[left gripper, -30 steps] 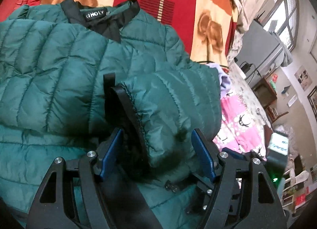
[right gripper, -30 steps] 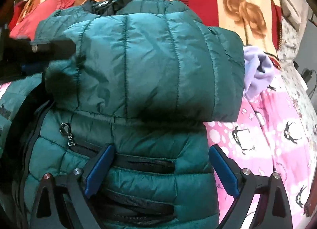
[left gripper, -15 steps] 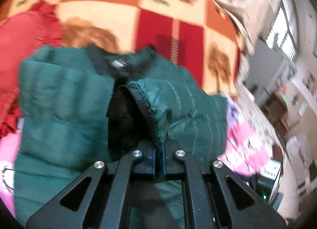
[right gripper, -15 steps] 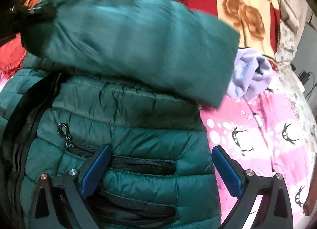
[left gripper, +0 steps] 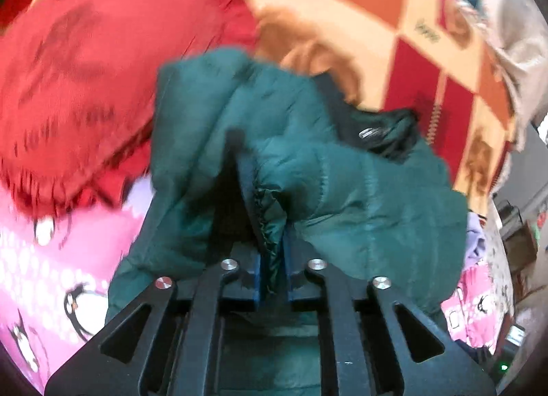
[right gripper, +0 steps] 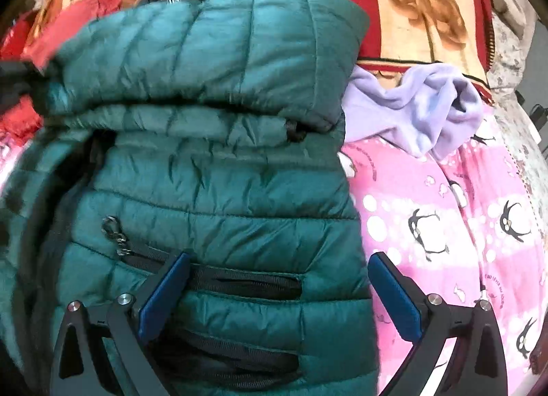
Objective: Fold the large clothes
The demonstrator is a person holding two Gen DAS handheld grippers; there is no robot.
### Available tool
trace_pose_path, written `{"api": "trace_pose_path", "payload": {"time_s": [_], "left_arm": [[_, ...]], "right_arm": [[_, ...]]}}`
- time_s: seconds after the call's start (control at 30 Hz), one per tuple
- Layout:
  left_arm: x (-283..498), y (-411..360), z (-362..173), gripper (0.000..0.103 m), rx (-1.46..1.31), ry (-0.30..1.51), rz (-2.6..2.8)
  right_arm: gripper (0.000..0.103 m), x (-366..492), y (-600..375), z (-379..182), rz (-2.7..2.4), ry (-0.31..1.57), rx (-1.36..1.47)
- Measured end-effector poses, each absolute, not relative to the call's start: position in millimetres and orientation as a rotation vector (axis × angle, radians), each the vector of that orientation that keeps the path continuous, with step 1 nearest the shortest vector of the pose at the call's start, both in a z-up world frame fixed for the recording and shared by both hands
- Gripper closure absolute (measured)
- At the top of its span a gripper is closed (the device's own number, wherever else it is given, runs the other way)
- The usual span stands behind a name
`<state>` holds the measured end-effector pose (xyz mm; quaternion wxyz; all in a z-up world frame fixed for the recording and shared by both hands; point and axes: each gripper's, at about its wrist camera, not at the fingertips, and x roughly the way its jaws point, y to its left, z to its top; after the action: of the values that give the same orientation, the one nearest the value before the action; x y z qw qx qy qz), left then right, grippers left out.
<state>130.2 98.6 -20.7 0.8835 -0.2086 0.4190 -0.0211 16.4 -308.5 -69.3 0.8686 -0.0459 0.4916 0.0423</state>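
A dark green quilted puffer jacket lies on a bed, collar at the far end. My left gripper is shut on the cuff of its sleeve and holds it lifted over the jacket body. In the right wrist view that sleeve stretches across the jacket's upper part. My right gripper is open, its blue pads either side of the jacket's lower front, near a black pocket zip.
The bed has a pink penguin-print sheet and a red-and-cream rose blanket at the far end. A lilac garment lies right of the jacket. A red fringed cloth lies at the left.
My left gripper closed on the sleeve cuff, lifted it and carried it leftward across the jacket. The right gripper stayed open and nearly still.
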Motion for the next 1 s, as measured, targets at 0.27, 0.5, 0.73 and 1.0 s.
{"api": "trace_pose_path", "payload": {"time_s": [0.27,0.5,0.73,1.0], "left_arm": [[91.5,133.3,6.1,0.077,-0.475,0.722,0.256],[88.6,43.4,18.6,0.077,-0.124,0.666,0.062],[126.7,42.9,-50.4,0.076,-0.070,0.954,0.148],[125.1,54.4,-43.1,0.077,-0.172,0.971,0.143]], "right_arm": [[0.000,23.0,-374.6,1.3,0.025,0.691,0.142],[0.012,79.7,-353.2,8.3,0.141,0.647,0.201],[0.011,139.1,-297.9,-56.0,0.294,0.879,0.132],[0.006,142.3,-299.1,-26.6,0.218,0.804,0.171]]}}
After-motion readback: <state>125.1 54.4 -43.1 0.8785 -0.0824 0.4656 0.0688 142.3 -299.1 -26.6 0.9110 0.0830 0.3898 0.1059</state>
